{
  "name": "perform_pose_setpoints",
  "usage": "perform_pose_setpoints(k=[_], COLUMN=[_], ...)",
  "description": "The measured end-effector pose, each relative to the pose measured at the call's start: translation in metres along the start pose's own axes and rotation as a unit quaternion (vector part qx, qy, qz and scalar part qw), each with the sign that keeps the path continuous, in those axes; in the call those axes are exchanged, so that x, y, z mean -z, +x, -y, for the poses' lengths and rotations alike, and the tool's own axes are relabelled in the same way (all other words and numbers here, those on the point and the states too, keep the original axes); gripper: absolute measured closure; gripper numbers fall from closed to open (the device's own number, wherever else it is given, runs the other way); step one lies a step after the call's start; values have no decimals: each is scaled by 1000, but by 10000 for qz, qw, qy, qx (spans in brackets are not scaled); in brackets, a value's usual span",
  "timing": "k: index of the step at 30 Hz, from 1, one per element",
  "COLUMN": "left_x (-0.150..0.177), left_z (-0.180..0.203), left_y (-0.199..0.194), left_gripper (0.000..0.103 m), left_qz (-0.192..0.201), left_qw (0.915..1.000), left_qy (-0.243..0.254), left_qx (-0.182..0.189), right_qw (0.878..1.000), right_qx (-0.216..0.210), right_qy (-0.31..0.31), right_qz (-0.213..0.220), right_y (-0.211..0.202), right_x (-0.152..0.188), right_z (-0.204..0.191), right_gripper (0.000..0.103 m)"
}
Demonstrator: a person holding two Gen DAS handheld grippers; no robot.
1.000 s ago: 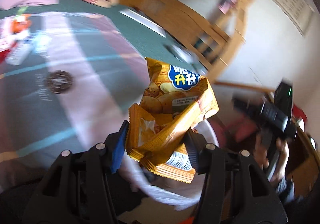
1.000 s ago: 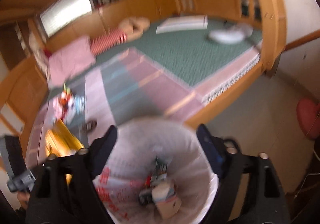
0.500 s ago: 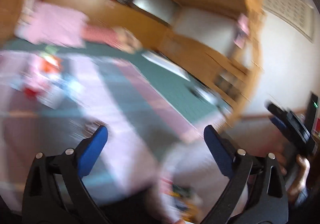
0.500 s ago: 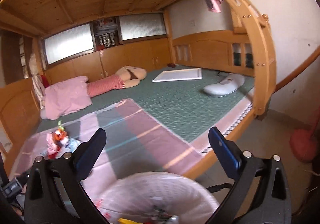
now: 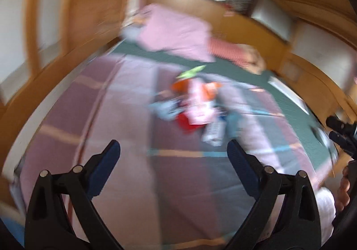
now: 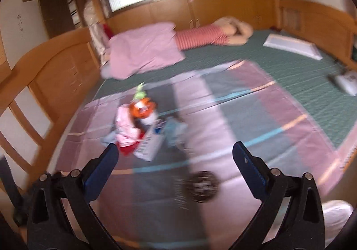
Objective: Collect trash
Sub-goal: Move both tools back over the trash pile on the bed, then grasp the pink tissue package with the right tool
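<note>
Both the left gripper [image 5: 173,155] and right gripper [image 6: 175,157] are spread wide, nothing between the fingers. Trash pile [image 6: 142,129] (wrappers, blurry) sits ahead on the striped plastic sheet [image 6: 256,116]; a dark round thing [image 6: 202,186] lies nearer.

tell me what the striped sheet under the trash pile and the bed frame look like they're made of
The striped sheet looks like thin plastic film: it is glossy, lies in fold creases, and the green mattress cover beside it is dull and quilted by contrast. The bed frame looks like varnished light wood, honey-coloured with a soft sheen and panelled sides. The trash pile seems to be crumpled paper and plastic wrappers, though blur leaves that open.
</note>
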State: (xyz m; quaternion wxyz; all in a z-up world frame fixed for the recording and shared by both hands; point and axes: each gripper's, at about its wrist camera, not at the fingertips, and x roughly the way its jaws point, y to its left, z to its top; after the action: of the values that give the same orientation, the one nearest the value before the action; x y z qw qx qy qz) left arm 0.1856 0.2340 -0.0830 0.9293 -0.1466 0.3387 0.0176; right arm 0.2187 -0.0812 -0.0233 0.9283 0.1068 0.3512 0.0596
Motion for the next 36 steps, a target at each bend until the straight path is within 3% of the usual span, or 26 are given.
perform_pose_setpoints(k=[3,7,12,13,14,16,21,23,29,33,34,36], left_x=[-3,3,6,6,6,5,7,8,12,14,15,17], left_z=[-31,-48,-63,-68,-69,-72,-78,-79,-90,-89,-88,-87], left_y=[10,9,21,21,19,20,18,19,23,26,28,31], left_gripper=[7,7,7,7,7,7,7,7,7,7,7,7], left_qz=[-456,-647,-991,-1011,-1018,-1026,-1050,-1098,-1205,-1250,-1276,-1334], left_qw=[9955,9915,9855,9842,9836,9824,9785,9775,9695,9689,9690,9689], left_qy=[-805,-987,-1184,-1269,-1310,-1400,-1589,-1587,-1851,-1826,-1796,-1753], left_qx=[-181,-544,-703,-708,-706,-682,-795,-853,-1059,-1109,-1114,-1125], right_qw=[9997,9983,9945,9937,9917,9869,9920,9917,9832,9794,9791,9783], right_qx=[-59,174,665,711,785,878,298,49,-447,-509,-495,-459], right_qy=[49,-251,-209,-292,-527,-938,-632,-613,-794,-581,-468,-187], right_qz=[-253,-487,-776,-819,-875,-972,-1050,-1131,-1581,-1866,-1914,-2011], right_y=[61,142,224,232,240,246,230,214,181,173,174,178], right_x=[-12,-18,-2,3,7,12,10,13,34,48,49,49], right_z=[-49,-110,-136,-137,-141,-144,-138,-139,-144,-133,-129,-121], right_gripper=[3,3,3,5,17,40,67,87,89,89,87,68])
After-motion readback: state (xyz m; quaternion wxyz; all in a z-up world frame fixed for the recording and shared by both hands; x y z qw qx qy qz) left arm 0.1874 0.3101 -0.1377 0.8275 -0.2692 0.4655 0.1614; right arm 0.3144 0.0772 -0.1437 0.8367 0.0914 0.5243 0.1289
